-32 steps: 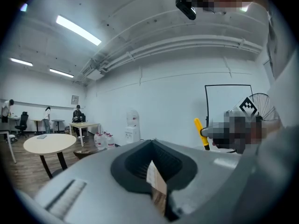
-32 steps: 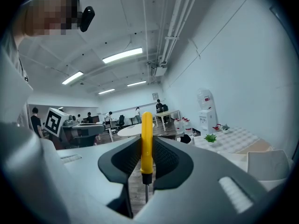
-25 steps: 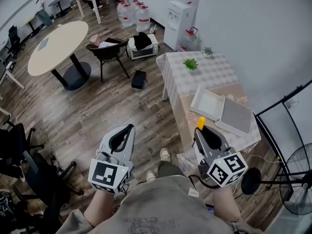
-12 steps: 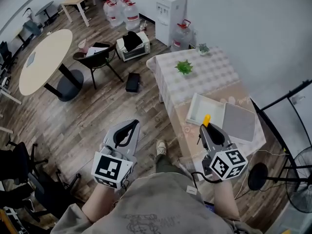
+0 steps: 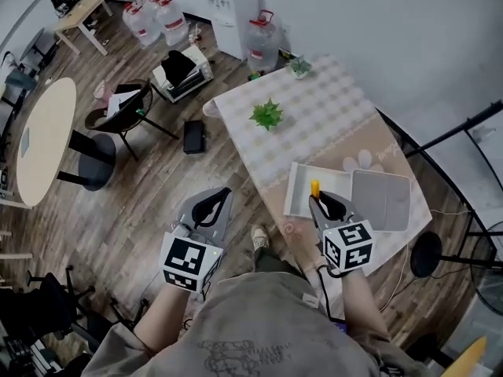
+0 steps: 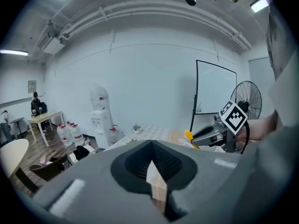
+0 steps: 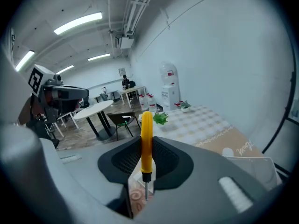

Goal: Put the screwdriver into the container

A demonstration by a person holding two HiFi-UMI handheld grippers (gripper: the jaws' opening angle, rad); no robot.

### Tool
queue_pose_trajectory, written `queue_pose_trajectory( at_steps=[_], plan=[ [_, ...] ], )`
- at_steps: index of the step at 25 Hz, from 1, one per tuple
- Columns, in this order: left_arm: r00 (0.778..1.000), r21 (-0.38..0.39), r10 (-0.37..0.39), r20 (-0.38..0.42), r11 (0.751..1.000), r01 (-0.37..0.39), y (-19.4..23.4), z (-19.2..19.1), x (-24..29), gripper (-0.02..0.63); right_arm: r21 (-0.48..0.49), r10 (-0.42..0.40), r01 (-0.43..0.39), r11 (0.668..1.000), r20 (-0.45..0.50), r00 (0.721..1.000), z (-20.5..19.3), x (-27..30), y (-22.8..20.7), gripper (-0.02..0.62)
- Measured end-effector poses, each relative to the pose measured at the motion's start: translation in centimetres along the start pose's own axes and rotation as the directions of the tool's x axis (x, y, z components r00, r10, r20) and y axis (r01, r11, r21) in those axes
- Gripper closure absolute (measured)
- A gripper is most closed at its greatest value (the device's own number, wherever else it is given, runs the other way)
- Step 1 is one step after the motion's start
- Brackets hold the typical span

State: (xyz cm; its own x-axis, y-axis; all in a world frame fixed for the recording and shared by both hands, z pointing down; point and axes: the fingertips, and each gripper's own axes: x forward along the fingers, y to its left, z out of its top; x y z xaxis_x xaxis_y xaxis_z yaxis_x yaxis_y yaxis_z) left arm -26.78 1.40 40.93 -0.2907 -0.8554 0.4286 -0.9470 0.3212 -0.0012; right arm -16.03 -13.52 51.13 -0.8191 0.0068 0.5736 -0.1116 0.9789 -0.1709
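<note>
The left gripper (image 5: 223,194) hangs above the wooden floor (image 5: 118,203), jaws closed together, empty. The right gripper (image 5: 317,200) has its jaws clamped on the yellow screwdriver (image 5: 315,188), held over the near edge of the white container (image 5: 292,188) on the table (image 5: 330,116)

Wood-plank floor (image 5: 134,203) holds an oval table (image 5: 43,140) (pale top) and a water dispenser (image 5: 232,6) by the wall (image 5: 377,38)

Screwdriver (image 7: 146,134): yellow handle, thin metal shaft; gripped upright, tip down, by right gripper (image 5: 321,201). Container (image 5: 292,188): white, shallow, open-topped; set on counter (image 5: 330,116), near its edge.
</note>
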Motion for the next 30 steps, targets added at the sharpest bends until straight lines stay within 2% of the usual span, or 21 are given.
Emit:
queue_pose_trajectory(
  at_steps=[3, 6, 11, 17, 21, 24, 27, 30],
  plan=[
    [0.997, 0.011, -0.056, -0.044, 0.998, 0.056, 0.0, -0.6, 3.9, 0.606, -0.053, -0.021, 0.017, 0.998, -0.094, 0.995, -1.3, 2.3, -1.5, 0.496],
    [0.99, 0.011, -0.106, -0.096, 0.994, 0.108, -0.3, -1.6, 7.1, 0.606, -0.06, -0.026, 0.015, 0.998, -0.19, 0.981, -3.0, 4.2, -3.0, 0.497],
    [0.974, 0.024, -0.172, -0.145, 0.984, 0.177, -0.6, -3.1, 11.4, 0.606, -0.065, -0.036, 0.019, 0.998, -0.268, 0.963, -4.1, 6.5, -4.8, 0.497],
    [0.948, 0.032, -0.248, -0.2, 0.965, 0.259, -1.1, -4.1, 15.0, 0.606, -0.067, -0.03, 0.003, 0.998, -0.411, 0.911, -7.2, 9.4, -5.9, 0.497],
    [0.917, 0.043, -0.312, -0.249, 0.942, 0.332, -1.4, -5.4, 17.1, 0.606, -0.057, -0.047, 0.022, 0.998, -0.487, 0.872, -9.0, 10.5, -6.2, 0.495],
    [0.888, 0.048, -0.37, -0.275, 0.917, 0.397, -1.4, -6.1, 18.7, 0.606, -0.047, -0.082, 0.067, 0.997, -0.521, 0.85, -10.2, 11.5, -6.9, 0.495],
    [0.853, 0.058, -0.428, -0.3, 0.884, 0.464, -1.2, -6.6, 20.3, 0.606, -0.032, -0.111, 0.112, 0.993, -0.559, 0.822, -11.5, 12.6, -7.3, 0.495],
    [0.805, 0.063, -0.488, -0.338, 0.842, 0.536, -1.1, -7.3, 21.6, 0.606, -0.022, -0.133, 0.15, 0.988, -0.604, 0.786, -12.7, 13.5, -7.4, 0.495]
  ],
)
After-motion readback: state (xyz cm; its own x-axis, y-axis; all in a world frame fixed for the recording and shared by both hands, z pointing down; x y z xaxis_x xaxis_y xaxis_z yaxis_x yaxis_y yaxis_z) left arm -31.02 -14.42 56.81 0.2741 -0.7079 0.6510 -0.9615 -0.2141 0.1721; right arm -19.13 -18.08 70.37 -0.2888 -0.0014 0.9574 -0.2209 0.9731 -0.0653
